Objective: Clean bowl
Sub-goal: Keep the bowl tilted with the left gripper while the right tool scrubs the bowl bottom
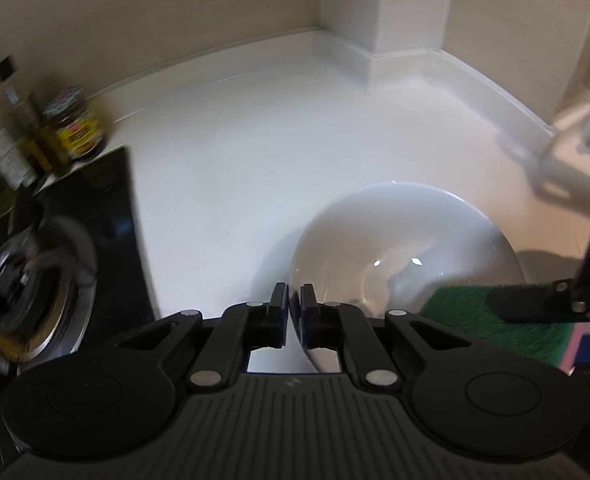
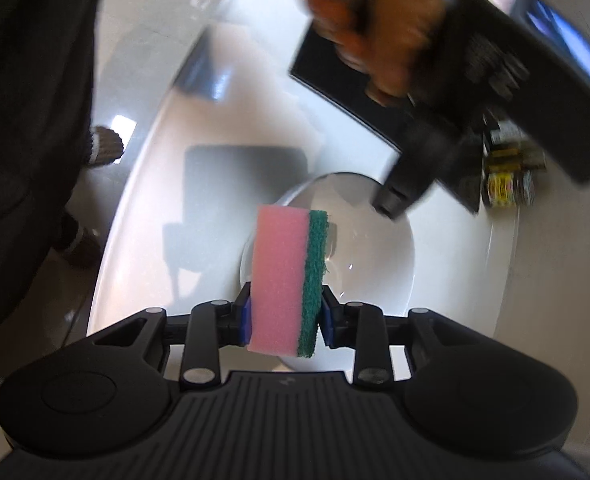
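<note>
A: We start with the white bowl. It sits upright on the white counter, just in front of both our grippers, and a couple of small bright glints show inside it.

B: Our left gripper is clenched on the bowl's near left rim; the rim's edge runs into the narrow slit between the blue pads, which are almost together.

A: And our right gripper is grasping the sponge, pink foam on one side and a green scouring layer on the other, squeezed across its thickness. The sponge juts out over the bowl's near edge; we cannot tell whether it touches the bowl.

B: From the left wrist view we see the same sponge at the bowl's right side, green face up, with a black finger across it.

A: Farther out, a black cooktop with a gas burner lies to the left, and blurred jars and bottles stand beyond it by the wall.

B: In the right wrist view a hand grips the left tool's handle above the bowl.
</note>
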### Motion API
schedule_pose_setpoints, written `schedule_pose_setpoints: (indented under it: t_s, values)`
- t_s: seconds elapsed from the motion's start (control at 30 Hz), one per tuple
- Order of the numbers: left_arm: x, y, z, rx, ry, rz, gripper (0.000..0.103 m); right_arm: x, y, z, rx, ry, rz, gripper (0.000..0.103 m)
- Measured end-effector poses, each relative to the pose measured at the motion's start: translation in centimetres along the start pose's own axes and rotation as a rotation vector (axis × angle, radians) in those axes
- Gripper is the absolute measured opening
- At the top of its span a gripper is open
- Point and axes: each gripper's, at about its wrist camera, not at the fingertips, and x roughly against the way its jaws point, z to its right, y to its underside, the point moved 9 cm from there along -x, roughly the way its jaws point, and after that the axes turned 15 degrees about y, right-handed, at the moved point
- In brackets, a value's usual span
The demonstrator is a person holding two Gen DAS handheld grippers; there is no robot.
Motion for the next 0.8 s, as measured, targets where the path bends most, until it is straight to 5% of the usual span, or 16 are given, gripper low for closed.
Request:
schedule_pose_setpoints:
  t_s: [0.13, 0.3, 0.47, 0.63, 0.8]
  values:
    - [0.1, 0.2, -0.2, 0.063, -0.028, 0.008, 0.014, -0.3, 0.4, -0.1, -0.02, 0.017, -0.02, 0.027]
    - [1.5, 2.6, 0.5, 0.153, -0.049, 0.043, 0.013, -0.5, 0.7, 0.3, -0.088, 0.012, -0.03, 0.027]
    - [1.1, 2.5, 0.7, 0.114, -0.054, 0.038, 0.006, -0.1, -0.2, 1.0, -0.164, -0.014, 0.002, 0.027]
    - [0.3, 1.4, 0.6, 0.0, -0.013, -0.003, 0.005, 0.5, -0.1, 0.2, -0.089, -0.021, 0.014, 0.027]
    - [-0.1, 1.0, 0.6, 0.012, 0.005, -0.017, 0.009, 0.2, 1.6, -0.1, -0.017, 0.006, -0.032, 0.028]
